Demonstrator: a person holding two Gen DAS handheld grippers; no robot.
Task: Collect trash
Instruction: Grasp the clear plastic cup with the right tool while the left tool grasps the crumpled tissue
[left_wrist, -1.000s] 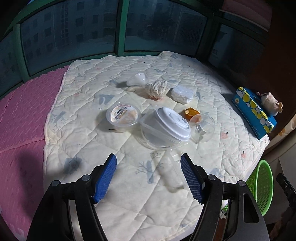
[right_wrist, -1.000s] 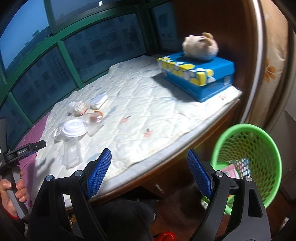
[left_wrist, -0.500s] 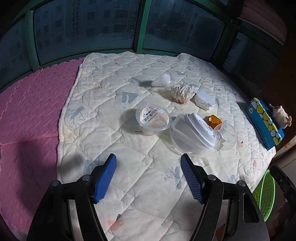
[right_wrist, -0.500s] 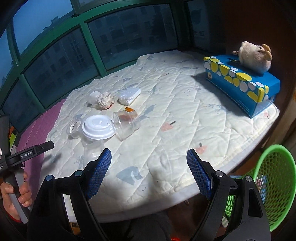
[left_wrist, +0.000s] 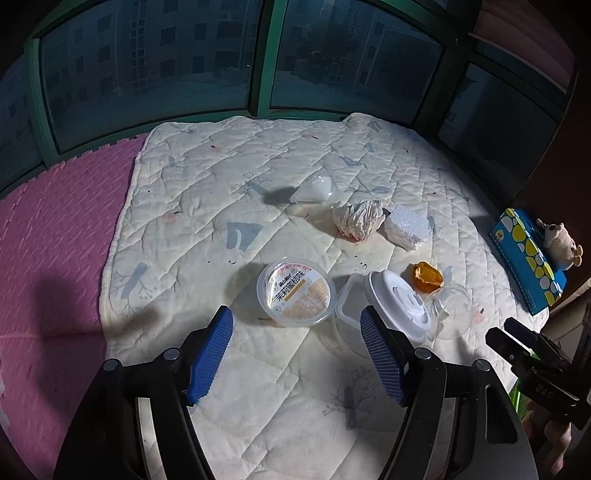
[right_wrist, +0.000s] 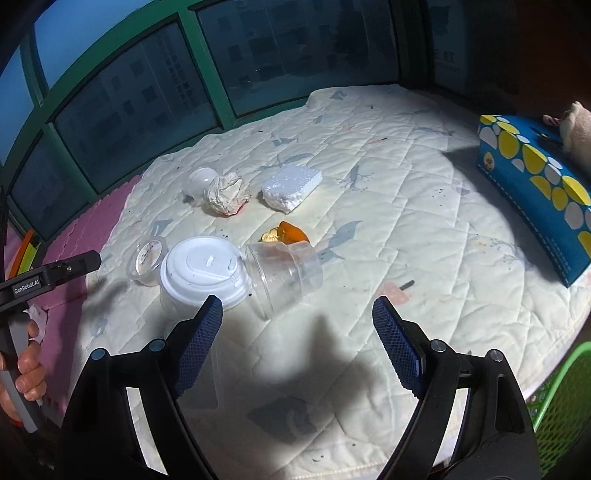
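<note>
Quilted cream mat (left_wrist: 207, 206) carries all the trash in one loose cluster; beside it lies pink foam flooring (left_wrist: 55, 240). Left claw (left_wrist: 297, 354) stands with jaws apart and empty, above the mat just short of the sealed tub (left_wrist: 295, 293). Right claw (right_wrist: 295, 345) is likewise apart and empty, facing the lidded cup (right_wrist: 205, 271) and the clear cup (right_wrist: 284, 275) lying on its side against it.

Step in hand, by my judgement: approach for a first pick, nothing collected by either claw yet. The green basket (right_wrist: 561, 402) sits off the mat's edge on the right side, so the right claw suits the near clear cup; close across its ribbed wall near the rim, gently, since thin plastic will buckle and spring out. The left claw would do well to span the tub squarely over its rigid rim.

Materials noted:
- Tub: shallow, round, translucent, printed foil film on top.
- Lidded cup: translucent body, white domed lid, smooth.
- Crumpled tissue (left_wrist: 356, 219): soft, stained red at its base; compresses easily.
- Foam block (left_wrist: 408, 230): white, pebbled, brittle and light.
- Orange peel (left_wrist: 426, 277): small, curled, possibly slippery.
- Small clear dome (left_wrist: 314, 188): thin, glossy, behind the tissue.

Blue tissue box (right_wrist: 535, 184) with a plush toy (left_wrist: 559, 243) on it does not look like trash.
</note>
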